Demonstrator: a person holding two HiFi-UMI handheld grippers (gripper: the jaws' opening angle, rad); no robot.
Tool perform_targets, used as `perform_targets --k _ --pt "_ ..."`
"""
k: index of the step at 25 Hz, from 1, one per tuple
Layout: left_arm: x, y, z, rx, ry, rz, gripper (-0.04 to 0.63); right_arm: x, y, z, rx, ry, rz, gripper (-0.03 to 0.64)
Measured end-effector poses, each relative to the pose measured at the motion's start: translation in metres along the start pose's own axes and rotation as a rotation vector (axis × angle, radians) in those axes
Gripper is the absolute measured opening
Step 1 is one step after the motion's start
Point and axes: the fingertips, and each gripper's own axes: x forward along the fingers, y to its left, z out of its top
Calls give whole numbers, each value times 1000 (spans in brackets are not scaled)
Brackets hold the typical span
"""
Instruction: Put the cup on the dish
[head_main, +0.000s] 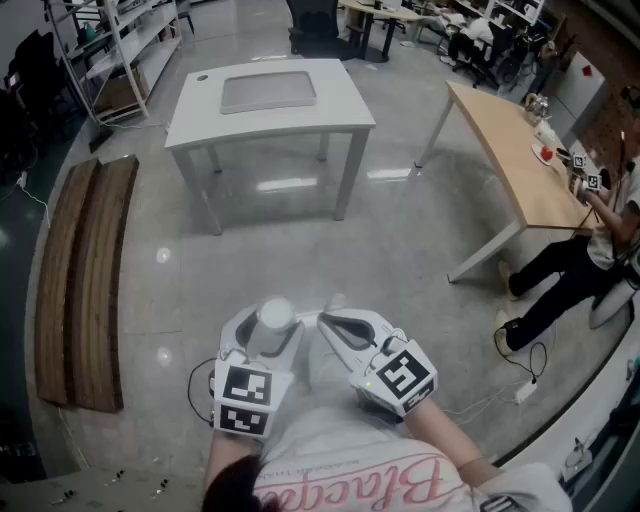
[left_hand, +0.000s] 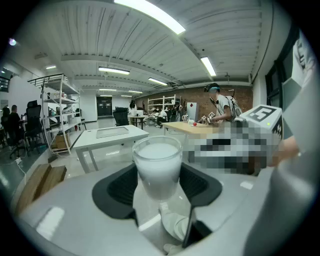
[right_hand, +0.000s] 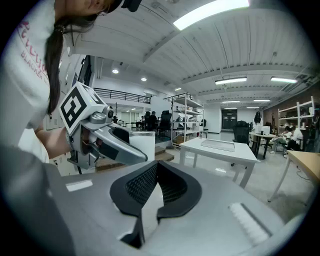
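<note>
One part looks done: the left gripper (head_main: 268, 335) clamps the frosted white cup (left_hand: 158, 160), the right gripper (right_hand: 155, 172) is closed empty, and reaching the dish remains.

Straight ahead the floor (head_main: 400, 250) is open up to the far white bench (head_main: 345, 108), so you can pass there; a grey tray (head_main: 268, 91) takes the middle of its top. On the left, wooden planks (head_main: 85, 280) lie on the floor. On the right, a wooden bench (head_main: 510, 165) and a person (head_main: 575, 270) block the way. The cup (left_hand: 157, 160) fills your left gripper (left_hand: 157, 177) between the fingers (left_hand: 120, 185).
</note>
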Motion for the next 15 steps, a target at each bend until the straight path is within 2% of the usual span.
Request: perform_targets --k 5,10,15 --pt "-3 -5 1 4 4 -13 258 0 3 2 6 -10 -1 0" --pt "-4 0 0 -2 3 -10 258 2 2 13 48 -85 11 2" --pt "-2 2 2 7 7 -17 258 4 -3 12 49 -75 0 2"
